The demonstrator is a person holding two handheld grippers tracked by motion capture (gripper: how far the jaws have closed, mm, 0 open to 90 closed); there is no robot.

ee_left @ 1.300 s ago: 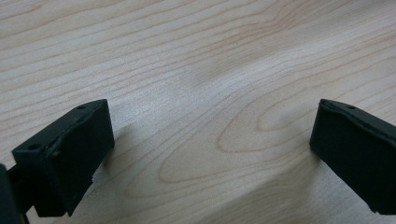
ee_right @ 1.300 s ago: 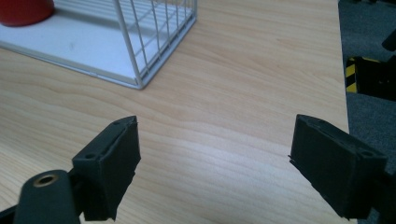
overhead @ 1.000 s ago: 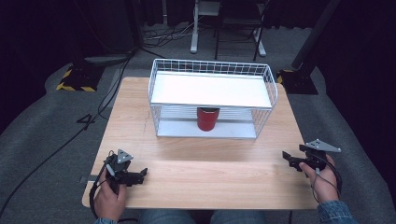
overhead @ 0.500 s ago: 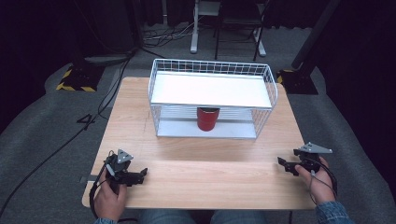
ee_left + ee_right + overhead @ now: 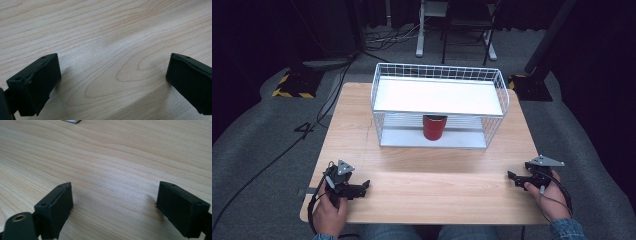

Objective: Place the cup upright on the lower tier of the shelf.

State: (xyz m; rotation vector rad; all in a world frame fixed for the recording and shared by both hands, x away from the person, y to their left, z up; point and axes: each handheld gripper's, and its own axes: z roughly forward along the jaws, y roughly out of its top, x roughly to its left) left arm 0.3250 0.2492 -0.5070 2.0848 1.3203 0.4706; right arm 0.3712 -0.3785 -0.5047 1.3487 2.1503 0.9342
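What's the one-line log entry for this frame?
left gripper: open, empty, low over table near left | right gripper: open, empty, near right | red cup: upright on lower shelf of wire rack | top shelf: bare

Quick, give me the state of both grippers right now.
Left gripper: open, jaws wide apart over bare table, holding nothing.
Right gripper: open, jaws wide apart over the table, holding nothing.

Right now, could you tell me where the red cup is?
In the high view, the red cup stands upright on the lower level of the white wire rack, under its shelf, near the front middle, far from both grippers.
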